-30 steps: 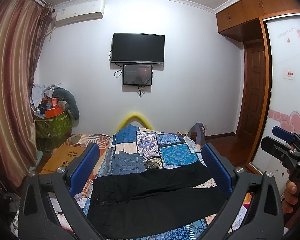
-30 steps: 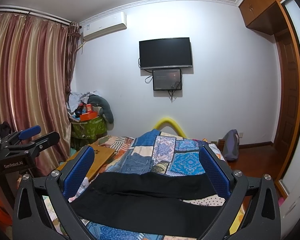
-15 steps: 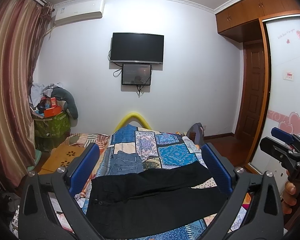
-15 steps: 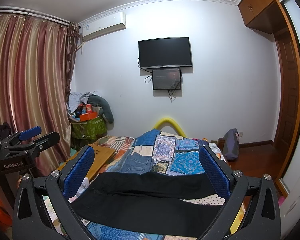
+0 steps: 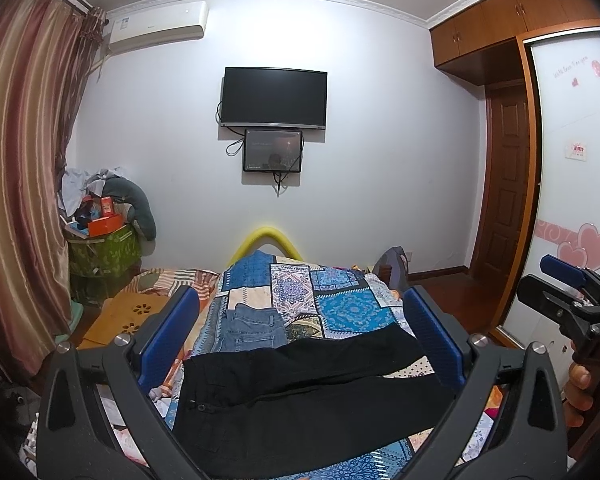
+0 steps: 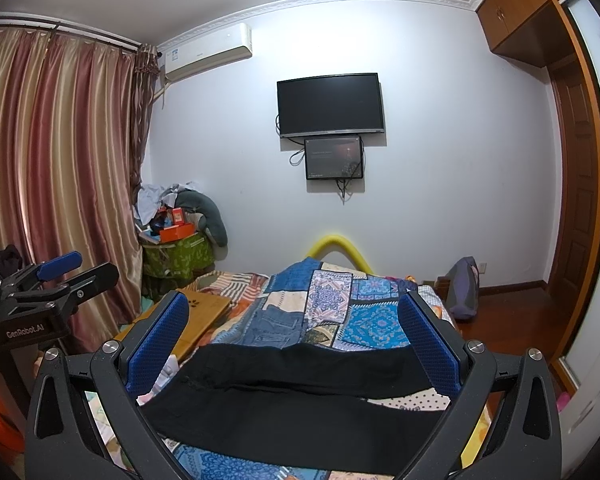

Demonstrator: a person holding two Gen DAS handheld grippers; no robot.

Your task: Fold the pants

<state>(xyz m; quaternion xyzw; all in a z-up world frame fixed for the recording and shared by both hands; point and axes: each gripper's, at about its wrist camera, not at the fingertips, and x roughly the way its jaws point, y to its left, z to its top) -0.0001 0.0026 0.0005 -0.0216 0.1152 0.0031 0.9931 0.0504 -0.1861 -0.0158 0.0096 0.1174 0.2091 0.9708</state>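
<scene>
Black pants lie spread flat across the near end of a bed, waistband toward the bed's left edge and both legs running toward the right edge, the farther leg angled slightly away from the nearer one so a wedge of dotted sheet shows between them. The pants rest on a blue patchwork quilt; folded jeans sit just beyond them, nearer the bed's left edge, touching or nearly touching the farther leg. The left tool hangs above the near edge of the bed with its blue-padded fingers spread wide and nothing between them, clear of the cloth. The right tool hangs likewise, released and empty, over the same near edge; in the left view it shows at the right side, gripped by a hand, and in the right view the left tool shows at the left side. A wooden board with paw-shaped cut-outs lies along the bed's left edge. A yellow curved tube rises at the far end of the bed. On the wall beyond hang a dark TV, a smaller screen just beneath it and an air conditioner. Striped curtains cover the left side; a green box heaped with clutter stands in the far left corner.
</scene>
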